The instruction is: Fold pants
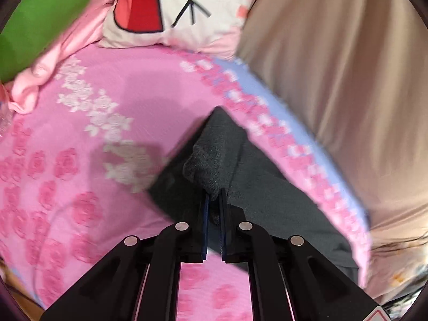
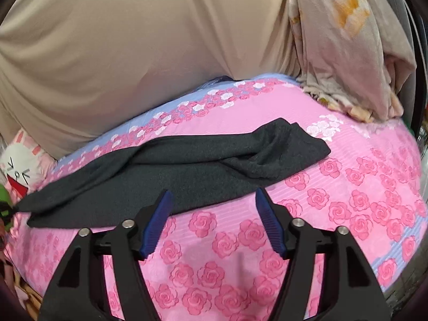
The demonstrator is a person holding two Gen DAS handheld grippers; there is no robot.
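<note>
A bed took up most of both views, covered by a pink sheet (image 2: pixel 334 214) printed with darker pink roses and edged by a pale blue band with white and pink flowers. Behind the bed hung a wide beige curtain (image 2: pixel 133 40), and at its far right corner lay a crumpled beige blanket (image 2: pixel 347 53) with an orange patch. At the other end sat a white pillow (image 1: pixel 171 8) with a red shape and black line drawing on it, a bunched pink cloth (image 1: pixel 53 61) beside it, and a green object (image 1: pixel 40 18) that was too blurred to name.

The dark grey pants (image 2: pixel 187 165) lay stretched along the sheet near the blue border, partly folded over themselves, one end near the pillow.

The left tongs (image 1: pixel 214 200) pointed steeply down, drawn narrow and pinching a raised fold of the pants between the blue pads. The right tongs (image 2: pixel 211 200) angled down over the sheet just beside the near edge of the pants, spread wide with nothing between them.
</note>
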